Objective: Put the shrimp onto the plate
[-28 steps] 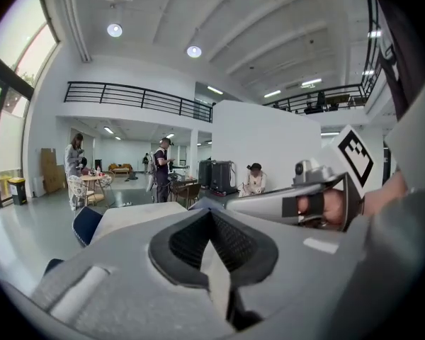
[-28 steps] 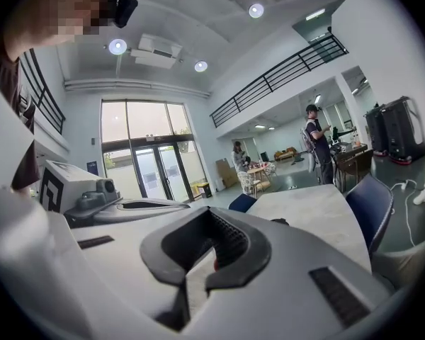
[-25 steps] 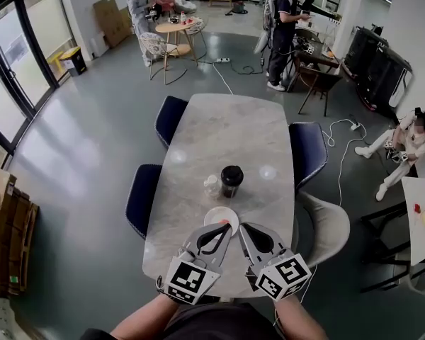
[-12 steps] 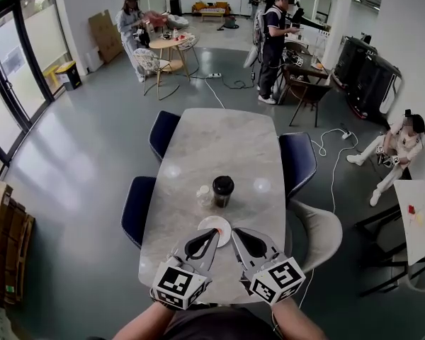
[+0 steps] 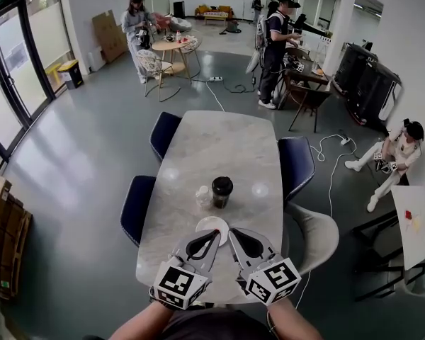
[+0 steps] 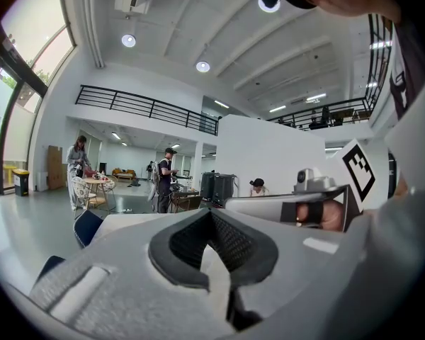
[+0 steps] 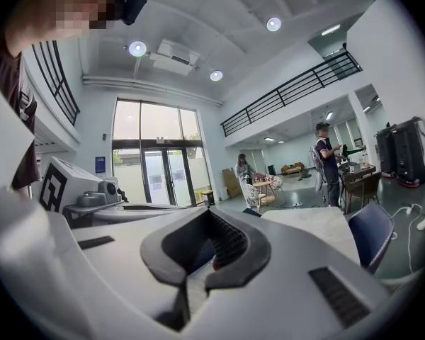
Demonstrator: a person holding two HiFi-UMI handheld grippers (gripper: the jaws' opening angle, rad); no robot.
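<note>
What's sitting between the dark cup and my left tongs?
The white plate lies on the table between the cup and the left tongs, as the head view shows.

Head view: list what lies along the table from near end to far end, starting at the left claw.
left claw → white plate → dark lidded cup → bare far stretch of the table
</note>
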